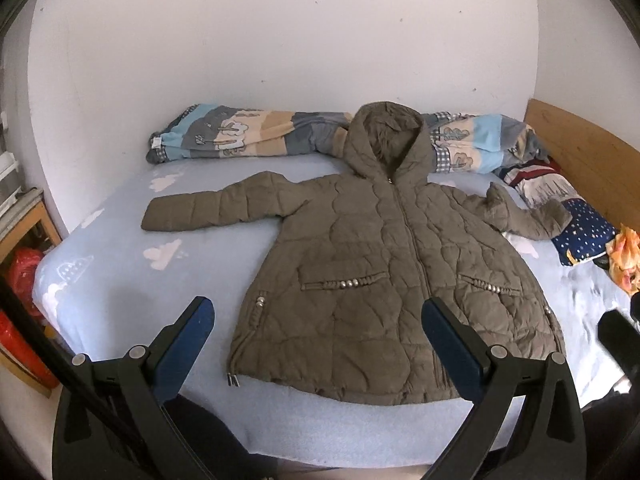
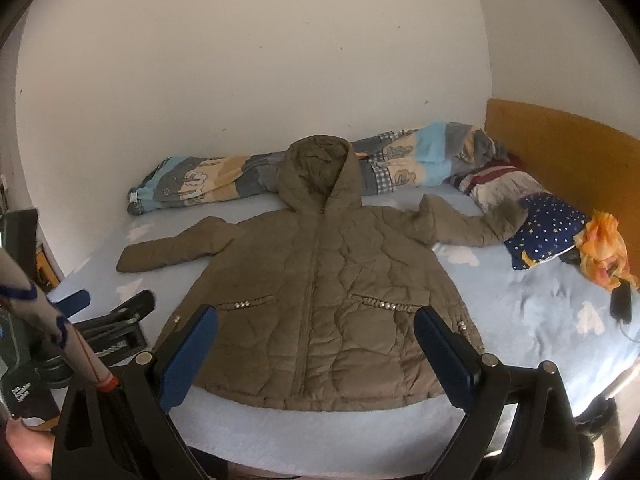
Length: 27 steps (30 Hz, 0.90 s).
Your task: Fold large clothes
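— Grippers first: how are they held?

— Left gripper [image 1: 318, 314] hangs level above the near edge of the bed [image 1: 120, 288], fingers spread wide with nothing between the blue pads [image 1: 202, 318]. It looks forward across the mattress toward the wall. The right gripper [image 2: 316, 320] is held the same way just to its side, jaws parted and empty, aimed over the coat's hem. In the right wrist view the left gripper shows at the lower left, low over the sheet.

— And the coat?

— Olive quilted coat [image 1: 384, 280] lies flat on the light blue sheet, front side up, zipper closed. Its long axis runs away from the cameras: hem at the near edge of the bed, hood [image 1: 386, 140] at the far end, resting against the rolled patterned quilt [image 1: 248, 132] along the wall.

— Sleeves?

— Left-of-frame sleeve [image 1: 208, 210] stretches straight out sideways, flat on the sheet. The other sleeve [image 1: 532, 216] goes out the opposite way but is bunched near the shoulder, its cuff touching the starry navy pillow [image 1: 588, 232].

— Anything else nearby?

— An orange cloth [image 2: 604, 248] beside the pillow, close to the wooden headboard [image 2: 560, 148], and a dark phone-like thing [image 2: 621, 304] on the sheet below it. Neither gripper touches the coat.
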Each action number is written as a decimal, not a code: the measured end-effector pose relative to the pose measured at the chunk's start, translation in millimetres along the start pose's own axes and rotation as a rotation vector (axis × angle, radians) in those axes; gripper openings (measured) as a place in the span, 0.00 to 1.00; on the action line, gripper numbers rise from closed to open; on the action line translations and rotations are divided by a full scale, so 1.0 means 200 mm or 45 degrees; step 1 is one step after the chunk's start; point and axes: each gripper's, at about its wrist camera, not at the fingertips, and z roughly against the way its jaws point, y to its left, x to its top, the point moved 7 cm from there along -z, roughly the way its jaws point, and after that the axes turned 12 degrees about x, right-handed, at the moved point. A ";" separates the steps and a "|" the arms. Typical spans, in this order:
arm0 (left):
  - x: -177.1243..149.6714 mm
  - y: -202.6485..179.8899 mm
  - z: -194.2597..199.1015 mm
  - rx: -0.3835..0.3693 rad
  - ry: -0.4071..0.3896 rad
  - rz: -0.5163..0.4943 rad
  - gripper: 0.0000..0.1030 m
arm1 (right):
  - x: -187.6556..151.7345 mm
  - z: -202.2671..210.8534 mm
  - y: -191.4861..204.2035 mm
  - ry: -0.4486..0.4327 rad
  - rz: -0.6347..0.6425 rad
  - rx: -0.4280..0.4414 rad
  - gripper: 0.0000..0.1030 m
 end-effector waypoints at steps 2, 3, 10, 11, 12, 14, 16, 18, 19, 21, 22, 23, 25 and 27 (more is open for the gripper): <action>0.00 0.00 0.00 0.004 -0.005 -0.006 1.00 | -0.04 0.05 0.00 0.024 0.043 0.019 0.97; 0.00 0.01 0.00 0.004 -0.008 -0.004 1.00 | -0.04 0.06 0.00 0.025 0.057 0.012 0.97; -0.01 0.01 -0.02 0.024 -0.002 -0.022 1.00 | -0.05 0.08 -0.01 0.026 0.049 0.023 0.97; -0.02 0.01 -0.02 0.026 -0.001 -0.026 1.00 | -0.05 0.08 -0.01 0.029 0.051 0.023 0.97; -0.02 0.01 -0.03 0.030 0.000 -0.031 1.00 | -0.05 0.08 -0.01 0.032 0.053 0.021 0.97; -0.03 0.01 -0.04 0.037 -0.001 -0.040 1.00 | -0.06 0.07 -0.01 0.038 0.055 0.021 0.97; -0.04 0.00 -0.04 0.040 0.002 -0.046 1.00 | -0.05 0.07 -0.01 0.043 0.052 0.025 0.97; -0.05 0.00 -0.05 0.044 0.002 -0.051 1.00 | -0.06 0.06 -0.02 0.052 0.044 0.023 0.97; -0.05 -0.01 -0.05 0.045 0.004 -0.056 1.00 | -0.06 0.06 -0.03 0.056 0.037 0.022 0.97; -0.06 -0.02 -0.05 0.044 0.005 -0.063 1.00 | -0.07 0.05 -0.04 0.060 0.026 0.021 0.97; -0.06 -0.02 -0.05 0.045 0.004 -0.067 1.00 | -0.07 0.06 -0.05 0.062 0.022 0.021 0.97; -0.07 -0.02 -0.05 0.045 0.002 -0.071 1.00 | -0.08 0.06 -0.05 0.062 0.019 0.019 0.97; -0.07 -0.03 -0.05 0.049 0.001 -0.079 1.00 | -0.08 0.06 -0.06 0.061 0.014 0.019 0.97; -0.07 -0.01 -0.05 0.044 0.002 -0.078 1.00 | -0.08 0.06 -0.06 0.066 0.015 0.020 0.97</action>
